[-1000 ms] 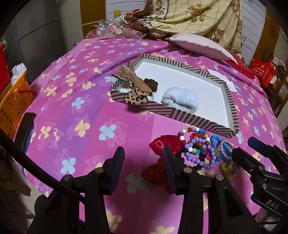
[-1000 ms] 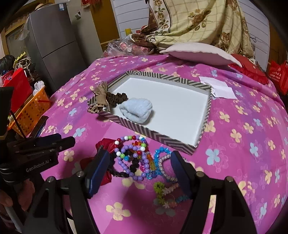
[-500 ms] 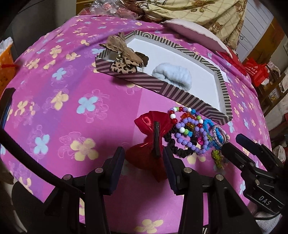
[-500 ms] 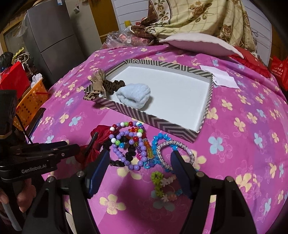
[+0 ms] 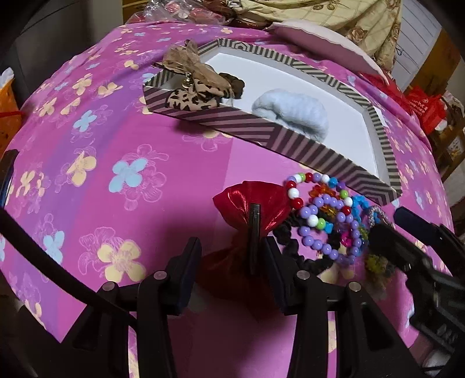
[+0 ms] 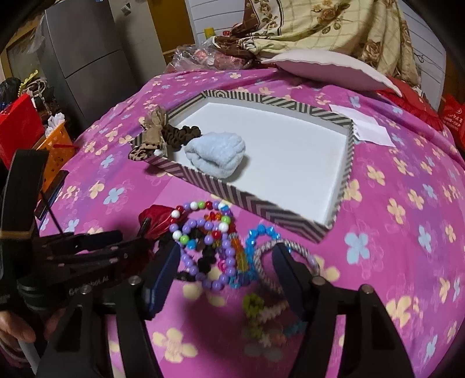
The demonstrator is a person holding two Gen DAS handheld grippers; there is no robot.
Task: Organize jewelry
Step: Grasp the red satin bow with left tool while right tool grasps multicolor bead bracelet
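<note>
A striped tray (image 5: 308, 149) (image 6: 250, 200) on the pink flowered cloth holds a leopard bow clip (image 5: 191, 84) (image 6: 151, 136), a brown scrunchie (image 6: 181, 133) and a light blue scrunchie (image 5: 290, 110) (image 6: 218, 154). In front of it lie a red satin bow clip (image 5: 261, 206) (image 6: 157, 218), bead bracelets (image 5: 325, 221) (image 6: 209, 232) and a black scrunchie (image 5: 293, 250). My left gripper (image 5: 232, 276) is open, its fingers on either side of the red bow. My right gripper (image 6: 225, 270) is open over the bracelets, one finger inside a silver bracelet (image 6: 290, 256).
A pink pillow (image 6: 328, 67) and a floral blanket (image 6: 319, 26) lie behind the tray. White paper (image 6: 363, 125) lies right of it. An orange basket (image 6: 55, 142) and a fridge (image 6: 87, 52) stand at the left.
My left gripper has moved forward and down until its fingers flank the red bow. My right gripper has come down closer over the bracelets.
</note>
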